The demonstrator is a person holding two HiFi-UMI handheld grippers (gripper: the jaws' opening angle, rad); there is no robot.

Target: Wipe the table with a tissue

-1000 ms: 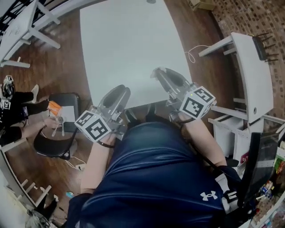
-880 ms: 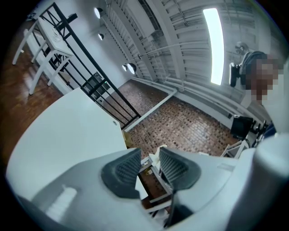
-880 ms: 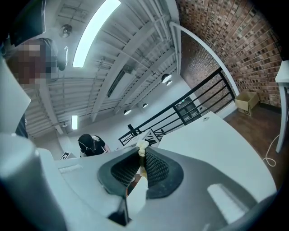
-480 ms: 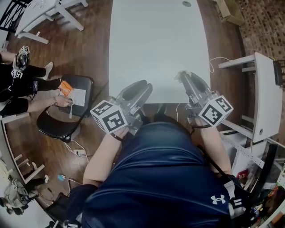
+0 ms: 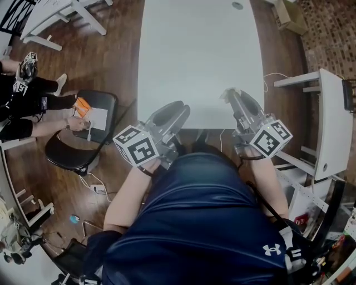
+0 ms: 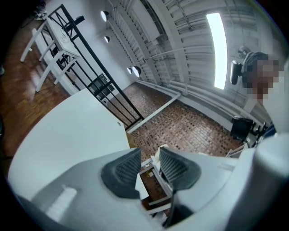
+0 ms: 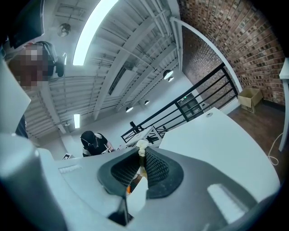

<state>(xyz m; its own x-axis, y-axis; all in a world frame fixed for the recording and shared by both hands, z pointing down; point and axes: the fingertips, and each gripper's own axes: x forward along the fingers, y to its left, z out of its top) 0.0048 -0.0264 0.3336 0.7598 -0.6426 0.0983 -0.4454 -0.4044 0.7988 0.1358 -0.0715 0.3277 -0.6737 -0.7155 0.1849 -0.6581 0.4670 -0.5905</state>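
The white table (image 5: 200,61) fills the upper middle of the head view, and its top is bare. My left gripper (image 5: 179,109) hovers over the table's near edge at the left. In the left gripper view its jaws (image 6: 149,163) stand a little apart, with floor showing through the gap: open. My right gripper (image 5: 229,94) is over the near edge at the right. In the right gripper view it (image 7: 141,151) is shut, with a small white tissue wad (image 7: 142,145) pinched at the tips. No other tissue is in view.
A black chair (image 5: 78,150) with an orange item and paper on it stands to the left, with a seated person (image 5: 25,111) beside it. White furniture (image 5: 332,122) stands close on the right. A cable (image 5: 271,77) lies on the wooden floor, and a cardboard box (image 5: 289,14) sits at the far right.
The head view has swung, so the table now sits more in the middle. Both grippers stay at the table's near edge, and their jaws look unchanged.
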